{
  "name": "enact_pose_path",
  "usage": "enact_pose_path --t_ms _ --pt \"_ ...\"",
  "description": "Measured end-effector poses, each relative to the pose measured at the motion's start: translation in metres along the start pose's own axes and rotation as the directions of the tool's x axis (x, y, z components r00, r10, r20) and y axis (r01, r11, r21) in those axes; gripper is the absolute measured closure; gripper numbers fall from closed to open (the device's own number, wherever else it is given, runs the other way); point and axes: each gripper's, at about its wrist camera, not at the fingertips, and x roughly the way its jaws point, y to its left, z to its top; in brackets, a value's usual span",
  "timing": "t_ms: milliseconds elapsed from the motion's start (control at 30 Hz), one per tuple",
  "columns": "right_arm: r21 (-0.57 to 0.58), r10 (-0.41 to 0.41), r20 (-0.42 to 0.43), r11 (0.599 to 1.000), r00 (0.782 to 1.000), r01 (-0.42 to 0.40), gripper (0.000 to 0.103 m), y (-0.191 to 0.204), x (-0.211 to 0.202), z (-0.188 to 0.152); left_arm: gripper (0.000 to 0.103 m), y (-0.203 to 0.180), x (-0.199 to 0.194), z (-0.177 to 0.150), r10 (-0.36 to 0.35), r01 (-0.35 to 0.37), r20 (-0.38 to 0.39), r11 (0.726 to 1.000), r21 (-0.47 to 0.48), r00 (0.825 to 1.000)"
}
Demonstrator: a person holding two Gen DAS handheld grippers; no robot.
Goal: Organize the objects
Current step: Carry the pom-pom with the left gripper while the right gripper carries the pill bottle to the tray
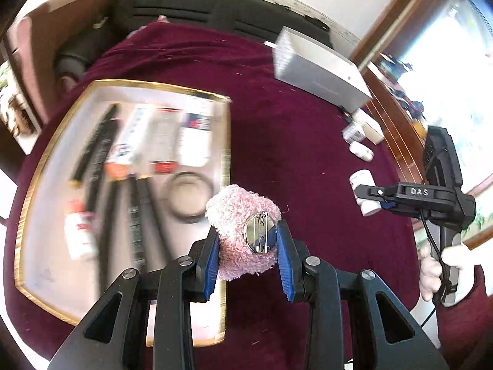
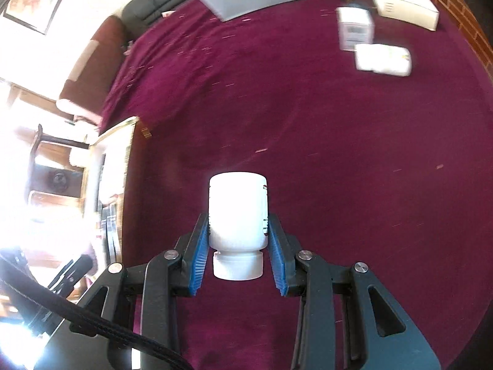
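Left wrist view: your left tongs [image 1: 248, 246] are closed on a pink fuzzy brooch [image 1: 242, 225], its metal pin back facing you, above the right edge of the gold-rimmed tray [image 1: 49, 151]. Judge the brooch light and soft; it squashes, so hold the pile by its sides, clear of the pin. This view alone shows the tray's contents, blurred tubes and a ring, and your right tongs [image 1: 366, 191] out to the right.

Right wrist view: your right tongs [image 2: 237, 240] clamp a white bottle [image 2: 237, 212] around its body, cap toward you, over the maroon counter [image 2: 308, 123]. Judge it stiff, smooth, possibly slippery. Only here do the far boxes [image 2: 403, 3] show clearly.
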Motion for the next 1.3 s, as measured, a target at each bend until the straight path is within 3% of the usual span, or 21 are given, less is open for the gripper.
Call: enact_pose_path --t_ms 267,467,833,1300 --pt "-0.056 0.062 -0.021 0.996 0.998 -0.063 0.069 0.072 0.030 -0.009 0.074 0.080 -0.032 -0.013 0.135 -0.134 0.006 0.988 -0.072 0.991" --pt "-0.137 0.075 -0.059 0.987 0.995 -0.082 0.069 0.130 0.054 -0.019 0.074 0.124 -0.032 -0.024 0.185 -0.187 -0.027 0.977 -0.100 0.982" --pt "-0.235 0.066 -0.161 0.966 0.985 -0.104 0.069 0.205 0.103 -0.048 0.074 0.145 -0.018 -0.028 0.196 -0.198 -0.049 0.979 -0.055 0.979" --pt "-0.259 0.033 -0.268 0.960 0.963 -0.105 0.069 0.233 0.146 -0.069 0.074 0.164 0.008 -0.029 0.250 -0.253 -0.110 0.967 -0.018 0.962"
